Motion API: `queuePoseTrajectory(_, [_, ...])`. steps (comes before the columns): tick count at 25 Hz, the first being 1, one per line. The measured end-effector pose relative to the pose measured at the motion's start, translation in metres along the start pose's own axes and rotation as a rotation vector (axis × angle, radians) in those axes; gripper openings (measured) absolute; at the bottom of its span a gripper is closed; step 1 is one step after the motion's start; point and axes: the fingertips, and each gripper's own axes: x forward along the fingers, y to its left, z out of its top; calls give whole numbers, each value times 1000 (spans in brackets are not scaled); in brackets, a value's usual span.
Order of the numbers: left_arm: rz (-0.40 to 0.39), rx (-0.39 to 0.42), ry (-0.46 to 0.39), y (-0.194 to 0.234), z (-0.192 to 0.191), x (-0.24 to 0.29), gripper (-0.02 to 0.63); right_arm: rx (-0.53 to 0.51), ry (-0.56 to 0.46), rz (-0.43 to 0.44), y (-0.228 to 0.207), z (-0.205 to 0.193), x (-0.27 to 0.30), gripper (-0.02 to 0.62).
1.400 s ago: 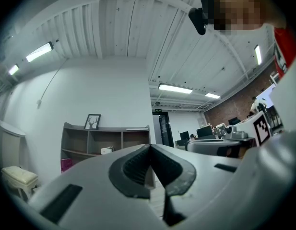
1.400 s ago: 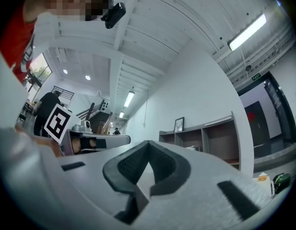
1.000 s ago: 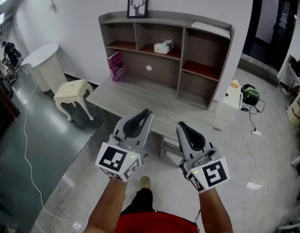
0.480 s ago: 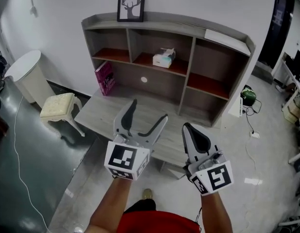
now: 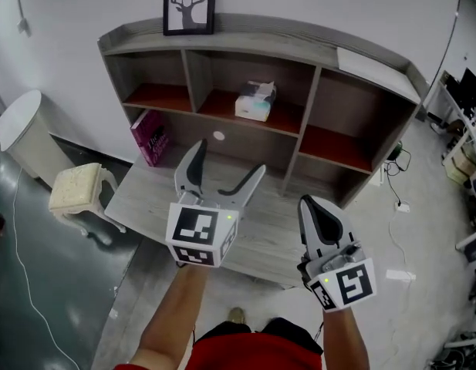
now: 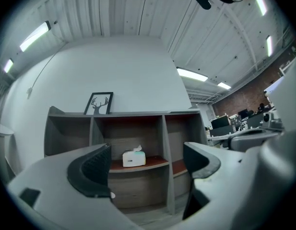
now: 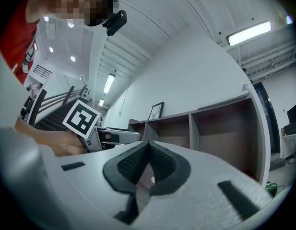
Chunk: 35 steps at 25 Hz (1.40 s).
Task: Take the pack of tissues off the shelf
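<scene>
Nearest: right claw [image 5: 315, 209] is held low at the right, jaws pressed together, nothing gripped. Left claw [image 5: 227, 164] is raised slightly farther forward, above the bench [image 5: 141, 199]; its jaws are spread wide and opening, nothing caught between them. Through that gap, in the left gripper view, the pack of tissues [image 6: 134, 157] is sighted well beyond, untouched. The pack is found in the middle upper compartment of the shelf [image 5: 315, 52], on the red-brown board, one tissue poking from its top. A magenta book [image 5: 149, 137] is leaned at the bench's left end, under the shelf. A framed deer picture [image 5: 189, 4] is stood on the shelf top, against the white wall.
</scene>
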Motion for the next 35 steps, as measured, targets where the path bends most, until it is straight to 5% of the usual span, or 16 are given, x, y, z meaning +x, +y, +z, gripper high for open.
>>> queuePoseTrajectory(17, [101, -13, 168, 28, -62, 146, 428, 34, 10, 43, -86, -32, 36, 5])
queuePoseTrajectory(35, [134, -12, 332, 58, -106, 221, 439, 61, 21, 54, -135, -59, 69, 5])
